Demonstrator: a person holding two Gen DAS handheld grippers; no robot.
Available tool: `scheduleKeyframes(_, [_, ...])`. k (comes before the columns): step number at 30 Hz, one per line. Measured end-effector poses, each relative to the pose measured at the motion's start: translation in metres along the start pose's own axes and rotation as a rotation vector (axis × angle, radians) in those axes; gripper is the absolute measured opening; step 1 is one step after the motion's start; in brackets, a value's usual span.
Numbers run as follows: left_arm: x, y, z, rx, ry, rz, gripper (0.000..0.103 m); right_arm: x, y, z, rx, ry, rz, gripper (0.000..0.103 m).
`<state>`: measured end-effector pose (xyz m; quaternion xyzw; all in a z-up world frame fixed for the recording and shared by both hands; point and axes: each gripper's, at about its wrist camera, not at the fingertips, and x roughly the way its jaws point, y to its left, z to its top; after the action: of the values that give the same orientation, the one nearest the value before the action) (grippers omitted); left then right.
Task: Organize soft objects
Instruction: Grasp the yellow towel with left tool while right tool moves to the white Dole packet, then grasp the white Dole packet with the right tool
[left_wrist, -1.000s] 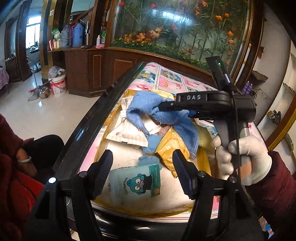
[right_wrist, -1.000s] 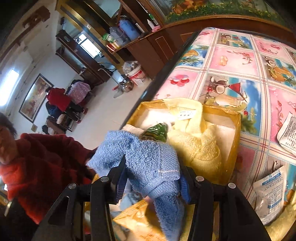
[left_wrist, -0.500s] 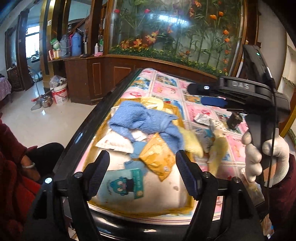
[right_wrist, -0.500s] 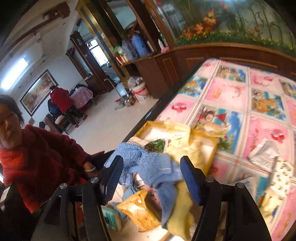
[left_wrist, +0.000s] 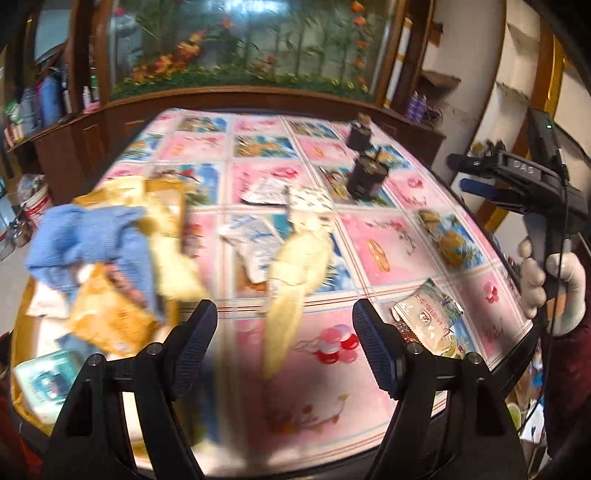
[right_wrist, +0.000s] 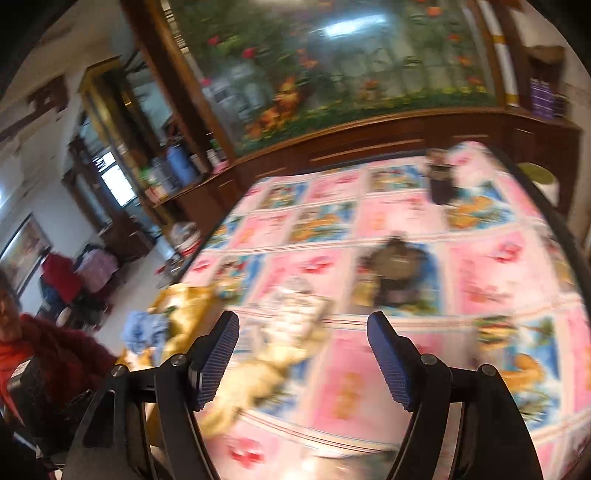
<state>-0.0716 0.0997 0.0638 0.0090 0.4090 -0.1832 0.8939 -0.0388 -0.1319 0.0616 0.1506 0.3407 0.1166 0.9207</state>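
Yellow cloth (left_wrist: 295, 258) lies loose on the table (left_wrist: 388, 258) ahead of my left claw (left_wrist: 284, 332), whose jaws are opening on nothing, while the blue towel (left_wrist: 85, 236) sits in the box (left_wrist: 110, 192). Right view, blurred: my right claw (right_wrist: 303, 354) is opening too, empty, so I judge the next pickup is due, needing a descent onto that cloth.

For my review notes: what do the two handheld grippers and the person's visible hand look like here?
The left gripper and right gripper have black frames with ribbed dark-blue fingers. Seen from the left wrist view, the right one has a black pistol handle with white lettering, a green light and a black cable. Its hand wears a white glove and a dark red sleeve.
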Motion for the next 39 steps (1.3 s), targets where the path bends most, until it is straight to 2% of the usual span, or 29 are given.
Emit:
scheduleKeyframes(4, [0.029, -0.022, 0.013, 0.063, 0.029, 0.038, 0.076, -0.024, -0.071, -0.010, 0.101, -0.017, -0.105, 0.074])
scheduleKeyframes(8, [0.054, -0.027, 0.025, 0.108, 0.043, 0.086, 0.075, -0.040, -0.124, -0.021, 0.158, -0.012, -0.200, 0.074])
scheduleKeyframes(12, [0.066, -0.015, 0.029, 0.081, 0.070, 0.082, 0.075, -0.040, -0.158, -0.035, 0.203, 0.023, -0.238, 0.074])
scheduleKeyframes(14, [0.070, -0.013, 0.029, 0.080, 0.075, 0.087, 0.075, -0.037, -0.165, -0.041, 0.214, 0.043, -0.222, 0.074])
scheduleKeyframes(17, [0.079, -0.016, 0.029, 0.098, 0.093, 0.080, 0.075, -0.024, -0.148, -0.052, 0.169, 0.108, -0.142, 0.075])
scheduleKeyframes(21, [0.090, -0.022, 0.033, 0.116, 0.106, 0.074, 0.075, 0.001, -0.094, -0.073, 0.016, 0.245, -0.025, 0.075])
scheduleKeyframes(24, [0.099, -0.027, 0.036, 0.137, 0.121, 0.085, 0.075, 0.009, -0.058, -0.092, -0.085, 0.303, 0.026, 0.075])
scheduleKeyframes(27, [0.106, -0.032, 0.034, 0.143, 0.149, 0.054, 0.073, 0.008, -0.033, -0.102, -0.192, 0.300, 0.010, 0.075])
scheduleKeyframes(30, [0.102, -0.039, 0.028, 0.147, 0.171, -0.004, 0.050, 0.009, -0.018, -0.110, -0.286, 0.313, -0.029, 0.075])
scheduleKeyframes(34, [0.095, -0.046, 0.019, 0.146, 0.192, -0.065, 0.050, 0.000, -0.005, -0.119, -0.383, 0.313, -0.012, 0.075])
scheduleKeyframes(37, [0.098, -0.048, 0.020, 0.135, 0.199, -0.060, 0.051, -0.002, 0.009, -0.122, -0.484, 0.328, 0.007, 0.082])
scheduleKeyframes(39, [0.103, -0.045, 0.021, 0.102, 0.212, -0.060, 0.057, 0.004, 0.016, -0.125, -0.561, 0.361, 0.007, 0.085])
